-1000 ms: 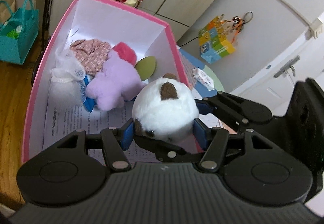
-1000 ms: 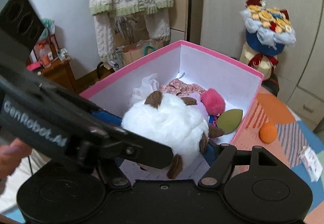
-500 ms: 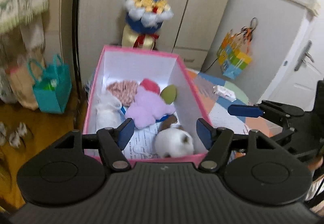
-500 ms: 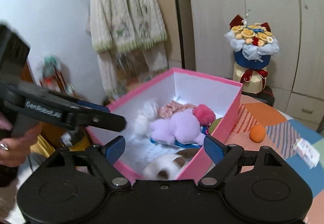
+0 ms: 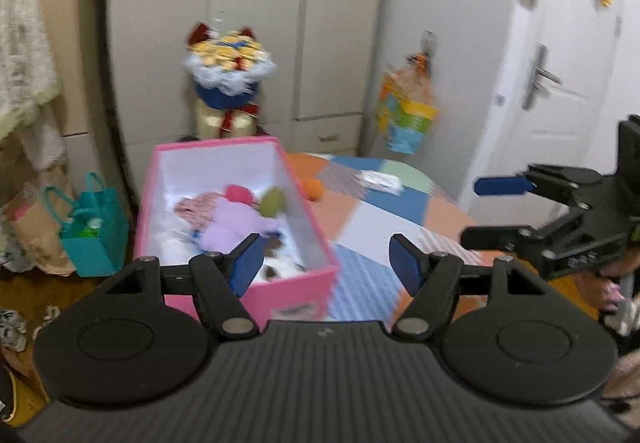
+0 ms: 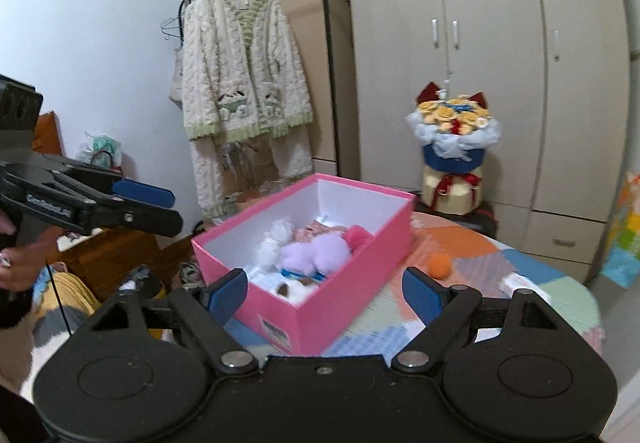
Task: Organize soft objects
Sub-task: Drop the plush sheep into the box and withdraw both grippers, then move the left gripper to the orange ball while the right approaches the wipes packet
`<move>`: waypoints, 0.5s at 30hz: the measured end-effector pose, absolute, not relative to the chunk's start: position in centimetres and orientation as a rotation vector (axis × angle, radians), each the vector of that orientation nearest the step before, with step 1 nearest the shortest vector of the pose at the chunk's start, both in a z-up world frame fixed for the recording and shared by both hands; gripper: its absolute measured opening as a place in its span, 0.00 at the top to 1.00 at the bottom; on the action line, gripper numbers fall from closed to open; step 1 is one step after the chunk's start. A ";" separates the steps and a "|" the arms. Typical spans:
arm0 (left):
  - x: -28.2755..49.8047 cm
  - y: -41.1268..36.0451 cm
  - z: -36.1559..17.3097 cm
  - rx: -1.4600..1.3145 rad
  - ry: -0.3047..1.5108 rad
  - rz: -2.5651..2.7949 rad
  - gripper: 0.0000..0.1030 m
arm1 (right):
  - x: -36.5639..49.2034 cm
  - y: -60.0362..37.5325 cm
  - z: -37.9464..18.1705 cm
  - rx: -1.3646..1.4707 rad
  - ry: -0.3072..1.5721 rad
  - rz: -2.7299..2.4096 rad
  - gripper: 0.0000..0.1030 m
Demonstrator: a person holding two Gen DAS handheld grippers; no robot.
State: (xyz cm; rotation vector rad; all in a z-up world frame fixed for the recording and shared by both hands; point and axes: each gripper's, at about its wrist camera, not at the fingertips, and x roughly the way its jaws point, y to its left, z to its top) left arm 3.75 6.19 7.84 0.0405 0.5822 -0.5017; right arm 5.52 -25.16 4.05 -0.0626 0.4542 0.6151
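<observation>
While both the left gripper [image 5: 326,263] and right gripper [image 6: 325,291] hang apart and empty, the soft plush toys [image 6: 316,253] lie ahead inside the pink cardboard box [image 6: 340,297], only a small orange ball [image 6: 439,265] seemingly left outside.

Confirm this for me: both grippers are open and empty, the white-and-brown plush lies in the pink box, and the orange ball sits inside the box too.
Not quite. The orange ball sits on the patchwork table outside the pink box, as the right wrist view shows. The rest holds: left gripper and right gripper are open and empty, and the white-and-brown plush lies in the box.
</observation>
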 end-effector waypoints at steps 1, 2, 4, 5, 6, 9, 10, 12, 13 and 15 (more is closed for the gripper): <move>3.3 5.5 7.7 0.052 0.593 -0.534 0.33 | 5.2 -25.8 3.9 -0.067 0.456 0.604 0.15; 3.0 4.9 7.7 0.061 0.603 -0.560 0.33 | 5.0 -26.4 3.7 -0.071 0.461 0.592 0.15; 2.6 3.4 7.5 0.079 0.612 -0.590 0.33 | 4.8 -27.7 3.3 -0.076 0.469 0.574 0.15; 2.5 2.6 7.4 0.093 0.613 -0.600 0.33 | 4.7 -28.4 3.1 -0.078 0.468 0.563 0.15; 2.5 1.9 7.3 0.104 0.613 -0.607 0.33 | 4.5 -29.1 2.9 -0.082 0.460 0.550 0.15; 3.2 -0.4 7.0 0.114 0.618 -0.619 0.33 | 4.4 -30.9 2.4 -0.107 0.409 0.497 0.15; 3.5 -1.1 6.9 0.110 0.619 -0.620 0.33 | 4.6 -31.5 2.4 -0.106 0.398 0.483 0.15; 4.1 -2.4 6.7 0.102 0.609 -0.627 0.35 | 5.4 -33.0 2.3 -0.088 0.379 0.454 0.15; 4.6 -3.1 6.6 0.092 0.604 -0.635 0.35 | 5.9 -33.6 2.3 -0.084 0.370 0.448 0.15; 5.4 -4.3 6.5 0.066 0.595 -0.645 0.35 | 7.0 -34.8 2.2 -0.078 0.355 0.449 0.15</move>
